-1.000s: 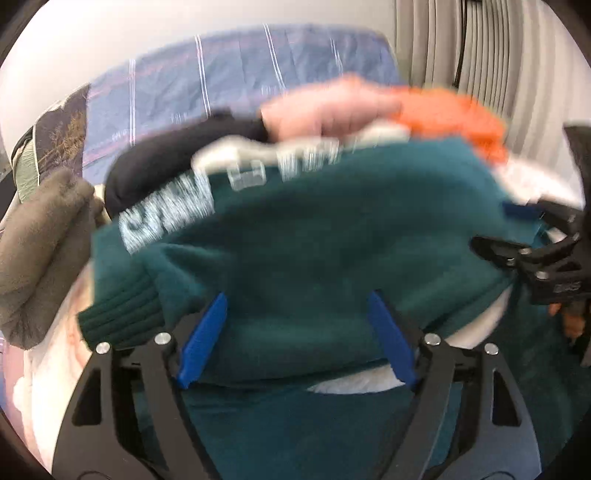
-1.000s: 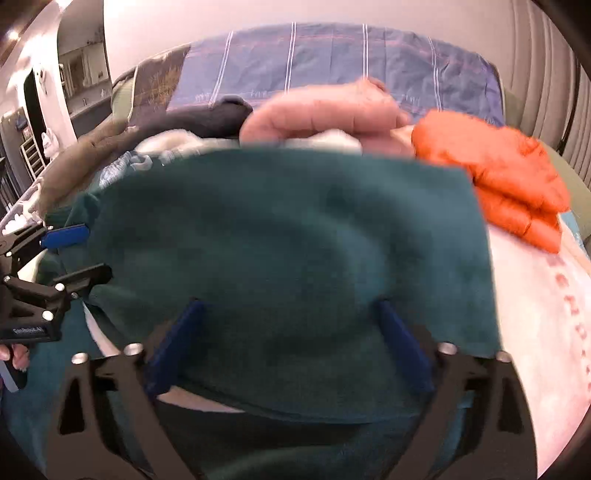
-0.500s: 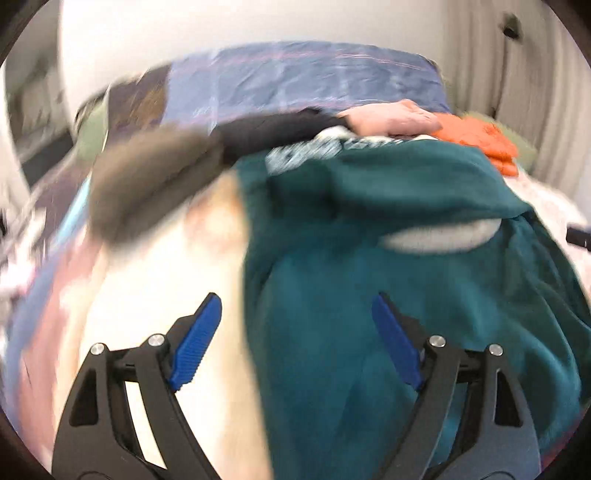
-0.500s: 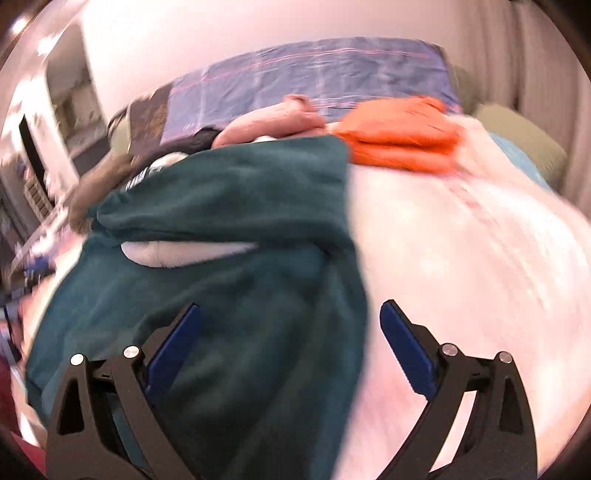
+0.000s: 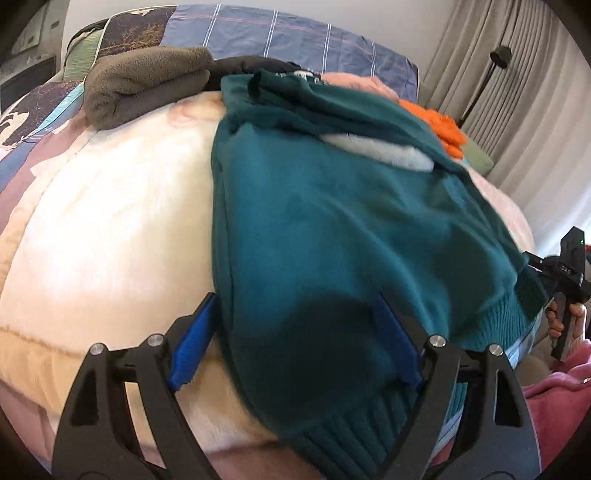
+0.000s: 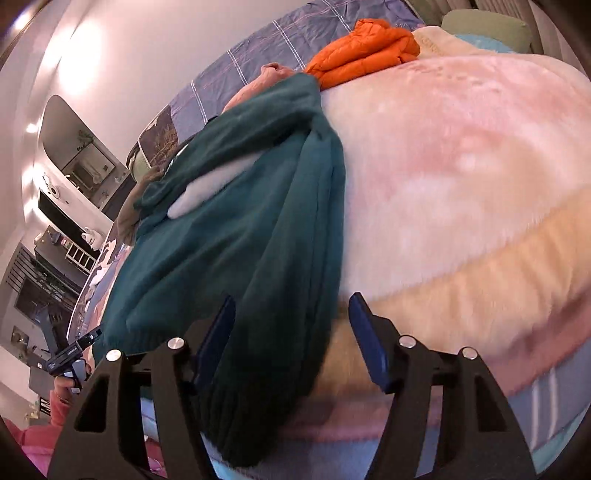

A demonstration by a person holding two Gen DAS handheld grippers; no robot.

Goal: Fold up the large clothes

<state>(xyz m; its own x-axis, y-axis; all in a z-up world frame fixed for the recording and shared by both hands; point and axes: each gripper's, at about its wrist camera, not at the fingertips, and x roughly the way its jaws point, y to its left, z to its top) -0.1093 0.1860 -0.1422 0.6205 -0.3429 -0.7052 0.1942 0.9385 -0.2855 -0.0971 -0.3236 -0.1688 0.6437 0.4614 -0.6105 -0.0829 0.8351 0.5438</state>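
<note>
A dark teal sweater (image 5: 332, 229) lies on the pale fluffy blanket (image 5: 110, 221) of a bed, its upper part folded back with a white lining patch showing. Its ribbed hem hangs over the near bed edge. My left gripper (image 5: 295, 343) is open, its jaws straddling the sweater's left side near the hem. My right gripper (image 6: 291, 339) is open over the sweater's (image 6: 240, 229) right edge near the hem, holding nothing. The right gripper also shows at the far right of the left wrist view (image 5: 561, 273).
Folded clothes lie at the head of the bed: a grey-brown fleece (image 5: 144, 81), a black item (image 5: 251, 66), a pink item (image 6: 266, 77) and an orange puffer jacket (image 6: 365, 48). A blue striped cover (image 5: 277, 33) lies behind. Curtains (image 5: 517, 92) hang at right.
Both grippers pulled back from the folded-over upper part toward the near hem. The sweater's top now lies folded down on the bed. Both grippers stay open.
</note>
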